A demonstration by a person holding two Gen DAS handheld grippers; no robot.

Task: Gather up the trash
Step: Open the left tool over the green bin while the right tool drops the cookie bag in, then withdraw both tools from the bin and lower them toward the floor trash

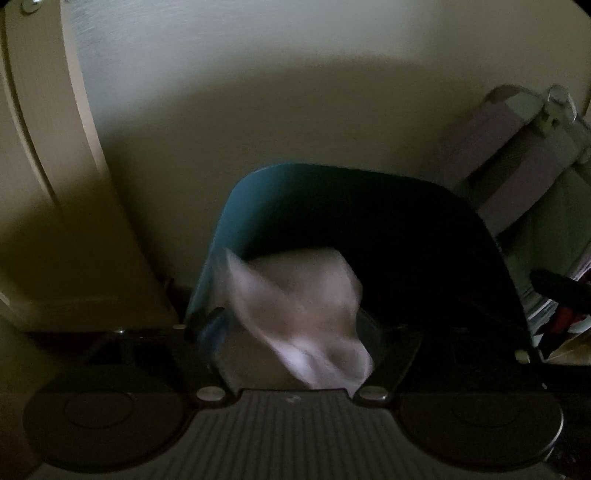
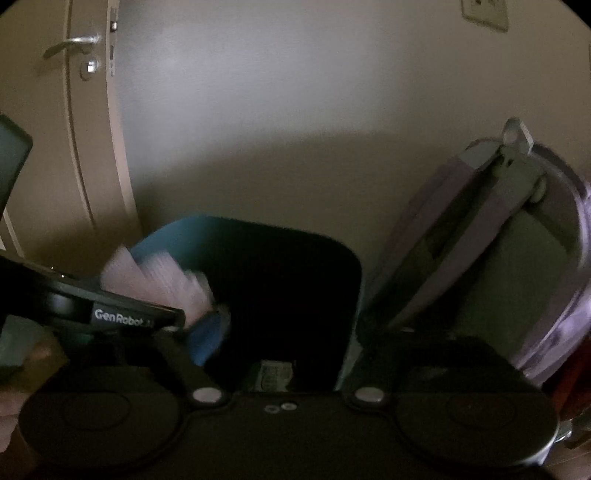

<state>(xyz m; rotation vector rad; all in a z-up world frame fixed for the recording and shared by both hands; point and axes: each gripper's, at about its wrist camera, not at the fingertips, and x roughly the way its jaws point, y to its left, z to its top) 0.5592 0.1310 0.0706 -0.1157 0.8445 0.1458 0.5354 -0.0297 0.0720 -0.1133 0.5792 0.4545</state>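
Observation:
A teal trash bin (image 1: 236, 206) stands against the wall, its inside dark; it also shows in the right wrist view (image 2: 177, 232). My left gripper (image 1: 295, 332) is at the bin's near rim with crumpled white paper (image 1: 295, 302) between its fingers, blurred by motion. In the right wrist view the left gripper (image 2: 199, 317) reaches in from the left with the white paper (image 2: 159, 280) over the bin's left rim. My right gripper (image 2: 280, 354) points into the bin; its fingertips are lost in the dark. A small printed scrap (image 2: 273, 374) lies just in front of it.
A door (image 2: 55, 147) with a metal handle (image 2: 72, 42) stands left of the bin. A folded lilac and grey frame (image 2: 480, 240) leans on the wall to the right, over clothes or bags (image 1: 554, 317). A wall socket (image 2: 484, 13) sits high up.

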